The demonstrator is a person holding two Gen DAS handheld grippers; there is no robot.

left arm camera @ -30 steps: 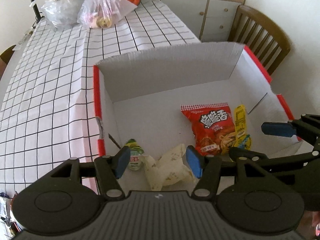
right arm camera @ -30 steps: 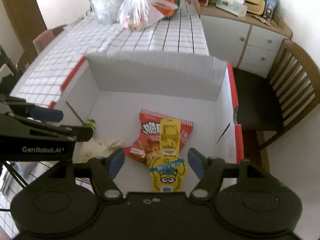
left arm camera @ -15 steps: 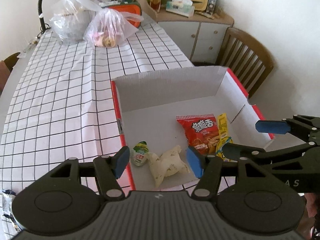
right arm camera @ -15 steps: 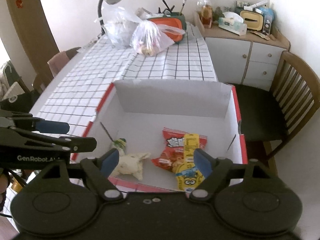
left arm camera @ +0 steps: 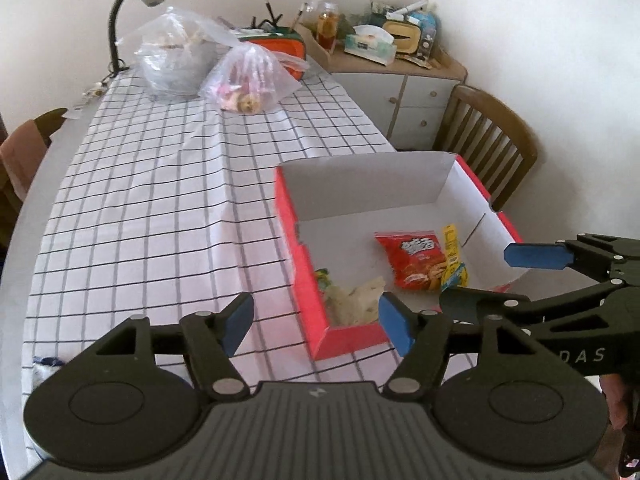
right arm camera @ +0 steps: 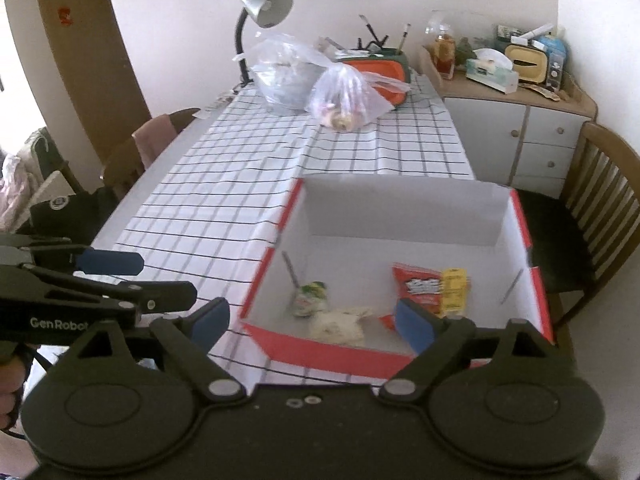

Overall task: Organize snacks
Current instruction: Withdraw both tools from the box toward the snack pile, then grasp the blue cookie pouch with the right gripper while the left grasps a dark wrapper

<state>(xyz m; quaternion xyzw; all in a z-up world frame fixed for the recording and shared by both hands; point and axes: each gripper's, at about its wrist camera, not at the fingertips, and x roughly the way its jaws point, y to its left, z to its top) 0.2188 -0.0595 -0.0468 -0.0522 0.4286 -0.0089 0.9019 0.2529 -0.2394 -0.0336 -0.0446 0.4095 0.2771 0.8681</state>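
Now | red snack bag (right arm camera: 418, 286) flat | long axis toward far box wall (right arm camera: 404, 210)

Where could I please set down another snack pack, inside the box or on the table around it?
Inside the cardboard box, the floor along the far wall is bare. Its near half is crowded: green packet, pale wrapper, red chip bag, yellow pack. The checked tablecloth is free between the box and the plastic bags.

Both grippers (left arm camera: 316, 322) (right arm camera: 308, 320) — fingers apart, empty
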